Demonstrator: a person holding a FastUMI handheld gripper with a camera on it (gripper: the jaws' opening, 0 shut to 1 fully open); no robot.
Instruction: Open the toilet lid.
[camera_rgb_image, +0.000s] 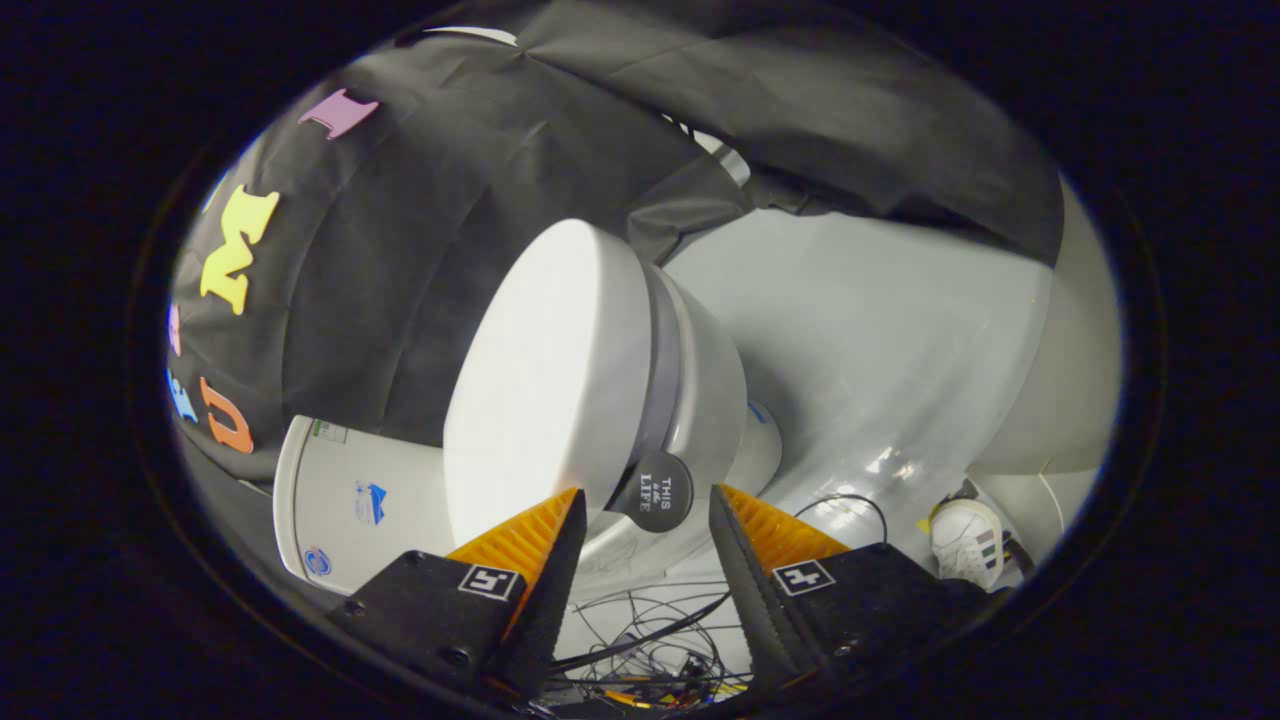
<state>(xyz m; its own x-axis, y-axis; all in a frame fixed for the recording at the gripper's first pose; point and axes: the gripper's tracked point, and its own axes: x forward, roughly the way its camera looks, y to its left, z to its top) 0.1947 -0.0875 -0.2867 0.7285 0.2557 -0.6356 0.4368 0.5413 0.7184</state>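
Your gripper (648, 520) stands with fingers apart, holding nothing — the dark round tab (655, 492) sits just ahead, between the tips. It reads "THIS LIFE", and it looks the place to take hold. Beyond it the lid (545, 375) lies closed on the toilet (705, 400). Judge the lid stiff, smooth, slippery and light, hinged at its far edge — lift steadily.
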